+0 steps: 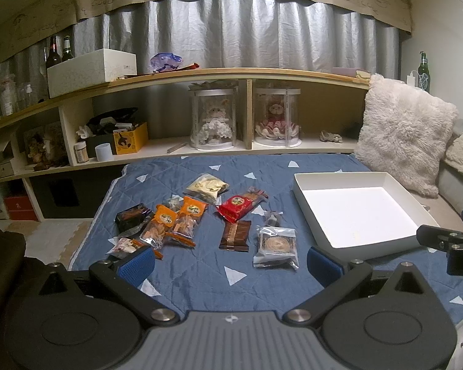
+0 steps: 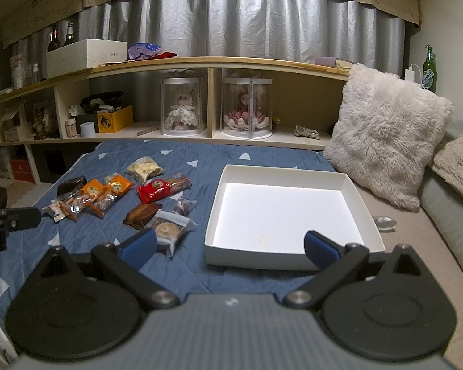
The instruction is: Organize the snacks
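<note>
Snack packets (image 1: pixel 200 219) clustered on quilt (image 1: pixel 200 277), tray (image 1: pixel 352 209) on quilt at 3 o'clock of cluster, well apart, pillow (image 1: pixel 404 135) at 12 o'clock behind tray, shelf unit (image 1: pixel 200 75) along far edge, two doll cases (image 1: pixel 214 117) on shelf.

— What can't you make out?
— Print on the orange snack packets (image 1: pixel 182 215) is too small to read, and one clear packet (image 1: pixel 125 245) is half hidden behind the left gripper's blue pad (image 1: pixel 137 265)

— Anything cut off?
— The white tray (image 2: pixel 214 212): its near rim is partly covered by a blue pad (image 2: pixel 319 251)
</note>
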`<state>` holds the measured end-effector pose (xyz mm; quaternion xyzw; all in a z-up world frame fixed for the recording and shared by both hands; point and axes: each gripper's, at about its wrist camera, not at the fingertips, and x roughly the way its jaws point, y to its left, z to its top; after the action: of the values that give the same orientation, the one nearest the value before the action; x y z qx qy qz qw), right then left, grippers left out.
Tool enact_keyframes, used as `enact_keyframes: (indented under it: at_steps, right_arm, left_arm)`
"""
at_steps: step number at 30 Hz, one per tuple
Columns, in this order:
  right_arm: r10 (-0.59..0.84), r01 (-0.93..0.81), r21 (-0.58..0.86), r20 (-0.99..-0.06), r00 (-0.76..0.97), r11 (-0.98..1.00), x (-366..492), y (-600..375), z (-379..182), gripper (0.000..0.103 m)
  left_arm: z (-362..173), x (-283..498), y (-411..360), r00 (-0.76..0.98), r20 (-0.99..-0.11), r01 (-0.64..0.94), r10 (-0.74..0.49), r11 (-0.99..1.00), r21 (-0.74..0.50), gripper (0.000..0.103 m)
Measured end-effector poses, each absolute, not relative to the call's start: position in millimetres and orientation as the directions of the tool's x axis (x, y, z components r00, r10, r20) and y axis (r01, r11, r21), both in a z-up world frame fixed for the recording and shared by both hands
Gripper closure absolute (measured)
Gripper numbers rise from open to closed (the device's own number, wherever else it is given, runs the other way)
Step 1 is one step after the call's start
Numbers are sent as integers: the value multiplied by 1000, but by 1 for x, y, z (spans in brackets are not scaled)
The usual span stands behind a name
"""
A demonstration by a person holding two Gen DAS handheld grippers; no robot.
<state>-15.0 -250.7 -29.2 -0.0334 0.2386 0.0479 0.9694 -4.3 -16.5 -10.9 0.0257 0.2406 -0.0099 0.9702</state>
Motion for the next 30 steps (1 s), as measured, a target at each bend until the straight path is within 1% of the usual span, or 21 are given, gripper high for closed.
enact_keyframes:
  at_steps: [9,16,23,30]
  right_arm:
    - [74,-100,-33,-458,886,994,-16,-252,-31,1]
    - [83,-104,-22,-452,888,994,-6,-248,-32,1]
    - [113,-108,38,-460,881,993,19,-243,-33,1]
    - [139,-119,72,-489,861,990,50,-230,-41,1]
  left_arm:
    - [-13,-3,-21,880,-474,15,10,999,49,0]
    - [-7,12,-10,879,-476,-18,26,1000,21,0]
    - [-2,37,-6,893,-441,-68,91,995,68,0]
    - [1,72,6,886,-445,-103,128,991,81,0]
